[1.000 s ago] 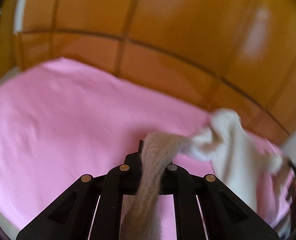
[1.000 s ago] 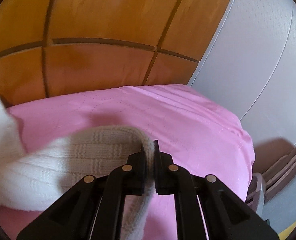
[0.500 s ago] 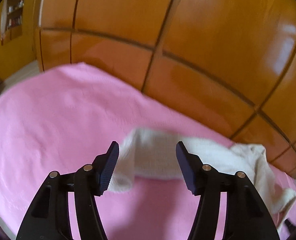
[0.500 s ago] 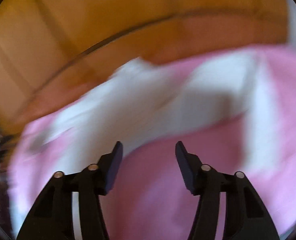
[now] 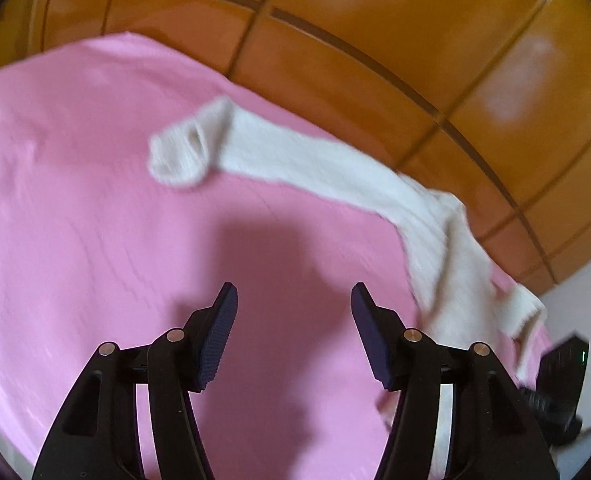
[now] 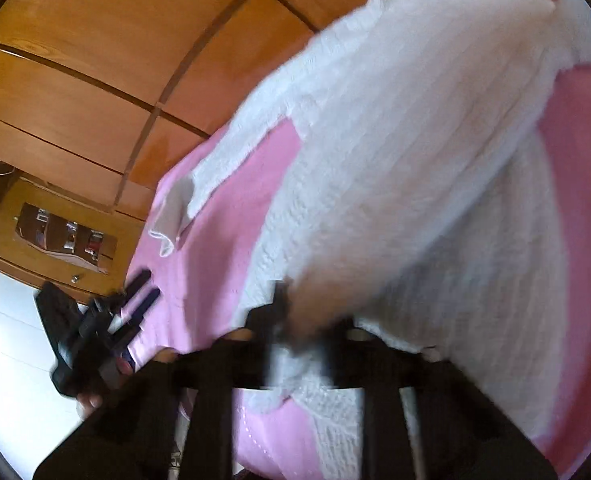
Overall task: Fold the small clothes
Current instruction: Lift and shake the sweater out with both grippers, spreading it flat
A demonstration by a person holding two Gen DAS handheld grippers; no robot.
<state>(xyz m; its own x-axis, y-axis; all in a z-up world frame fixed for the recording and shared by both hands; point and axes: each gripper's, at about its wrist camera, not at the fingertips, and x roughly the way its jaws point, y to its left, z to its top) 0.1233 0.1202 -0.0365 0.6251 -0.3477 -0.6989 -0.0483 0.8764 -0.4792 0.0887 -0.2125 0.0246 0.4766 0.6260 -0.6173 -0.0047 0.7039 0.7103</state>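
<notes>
White knit sweater lies spread on pink bed, one sleeve w/ open cuff stretched toward the bed's left, body bunched at right near the wood-panel wardrobe. Left tongs spread wide, nothing between them, hovering over bare pink sheet, apart from the sweater. Right tongs sit right at the sweater hem; view too blurred there, can't tell if clenched or released. Small wooden cabinet beyond the bed holds a few small items, unclear what.
</notes>
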